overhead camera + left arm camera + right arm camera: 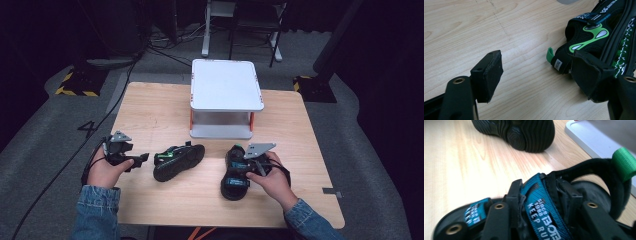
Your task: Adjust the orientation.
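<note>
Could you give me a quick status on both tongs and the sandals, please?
Left tongs open beside the green-trimmed sandal. Right tongs shut on the blue strap of the blue-strapped sandal. White stand behind, nothing blocking.

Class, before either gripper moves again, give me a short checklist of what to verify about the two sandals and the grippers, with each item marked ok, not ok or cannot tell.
1. Right gripper clamped on the blue strap of the right sandal: ok.
2. Left gripper open: ok.
3. Left gripper around the left sandal: not ok; one finger touches its heel, the other stands over bare table.
4. Left sandal upright: not ok, tipped on its side.
5. White stand top free: ok.
</note>
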Demonstrator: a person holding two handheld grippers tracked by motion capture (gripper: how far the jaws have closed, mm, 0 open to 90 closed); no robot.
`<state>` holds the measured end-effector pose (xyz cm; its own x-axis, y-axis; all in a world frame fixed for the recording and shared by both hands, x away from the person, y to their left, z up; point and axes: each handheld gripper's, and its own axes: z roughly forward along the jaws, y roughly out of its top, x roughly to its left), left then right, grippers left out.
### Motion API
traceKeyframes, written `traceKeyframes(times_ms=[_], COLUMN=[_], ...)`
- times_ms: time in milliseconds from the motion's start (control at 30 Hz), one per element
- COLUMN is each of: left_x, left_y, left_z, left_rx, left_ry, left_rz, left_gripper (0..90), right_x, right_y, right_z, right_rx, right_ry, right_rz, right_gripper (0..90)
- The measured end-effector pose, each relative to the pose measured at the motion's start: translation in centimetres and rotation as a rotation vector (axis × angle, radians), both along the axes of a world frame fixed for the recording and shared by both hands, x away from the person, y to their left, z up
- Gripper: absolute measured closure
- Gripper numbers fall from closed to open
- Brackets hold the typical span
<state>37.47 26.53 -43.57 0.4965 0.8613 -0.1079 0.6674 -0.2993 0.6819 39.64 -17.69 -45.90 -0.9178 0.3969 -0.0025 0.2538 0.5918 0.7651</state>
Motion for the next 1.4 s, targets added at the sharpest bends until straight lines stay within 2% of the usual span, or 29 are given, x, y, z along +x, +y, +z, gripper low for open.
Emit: traceKeyframes(times_ms=[33,100,167,200,267,300,367,467,533,633,733,767,800,833,933,1067,1100,1200,1367,1400], left_x=[-0.1,-0.1,-0.2,-0.2,-0.2,-0.2,-0.3,-0.6,-0.7,-1.1,-1.2,-1.3,-1.3,-1.3,-1.3,-1.0,-0.9,-0.5,0.4,0.5], left_y=[0.0,0.1,0.3,0.3,0.4,0.3,0.2,0.1,0.2,0.5,0.7,0.7,0.8,0.8,0.8,0.6,0.4,0.2,-0.6,-0.6], left_z=[0.0,0.0,0.0,0.0,0.0,0.0,-0.1,-0.1,-0.1,-0.2,-0.3,-0.4,-0.4,-0.4,-0.4,-0.3,-0.3,-0.2,0.0,0.1], left_rx=[-0.003,-0.002,-0.002,-0.004,-0.003,-0.005,0.000,-0.003,-0.001,-0.002,0.000,-0.002,-0.002,-0.002,-0.003,0.000,-0.008,-0.007,-0.013,-0.013], left_ry=[-0.001,-0.002,-0.002,-0.004,-0.003,-0.003,-0.001,0.003,-0.001,0.001,0.004,0.006,0.007,0.008,0.007,0.003,0.004,0.004,-0.004,-0.005], left_rz=[0.002,0.002,0.010,0.013,0.015,0.014,0.008,0.001,0.009,0.018,0.023,0.025,0.024,0.026,0.026,0.017,0.017,0.005,-0.016,-0.023], left_gripper=[26.3,26.3,26.3,26.3,26.3,26.3,26.3,26.3,26.3,26.3,26.3,26.3,26.3,26.3,26.3,26.3,26.3,26.3,26.3,26.3], right_x=[0.1,0.2,0.3,0.5,0.6,0.7,1.0,1.7,2.4,3.4,4.2,4.4,4.4,4.3,3.9,3.1,2.7,1.7,-0.2,-0.6], right_y=[0.6,1.1,0.9,0.6,0.0,-0.5,-1.2,-1.9,-2.2,-2.1,-1.8,-1.7,-1.6,-1.6,-1.8,-2.5,-2.9,-4.4,-7.1,-7.7], right_z=[-0.2,-0.4,-0.3,-0.1,0.6,1.2,2.4,3.1,3.2,2.6,1.7,1.6,1.5,1.7,2.4,3.5,4.1,5.4,6.8,7.0], right_rx=[-0.022,-0.016,0.019,0.053,0.097,0.125,0.150,0.140,0.143,0.108,0.074,0.067,0.062,0.049,0.008,-0.031,-0.055,-0.070,-0.144,-0.156], right_ry=[-0.008,-0.004,0.030,0.040,0.040,0.020,-0.030,-0.084,-0.091,-0.079,-0.064,-0.061,-0.064,-0.074,-0.097,-0.092,-0.090,-0.050,0.034,0.064], right_rz=[0.001,0.002,-0.005,-0.007,-0.009,-0.016,-0.048,-0.112,-0.139,-0.146,-0.131,-0.126,-0.118,-0.116,-0.112,-0.117,-0.115,-0.120,-0.126,-0.126], right_gripper=[56.9,48.8,45.6,43.1,43.9,45.1,48.5,53.4,55.8,57.2,66.8,71.3,79.4,83.6,85.5,85.8,85.8,85.6,85.6,85.6])
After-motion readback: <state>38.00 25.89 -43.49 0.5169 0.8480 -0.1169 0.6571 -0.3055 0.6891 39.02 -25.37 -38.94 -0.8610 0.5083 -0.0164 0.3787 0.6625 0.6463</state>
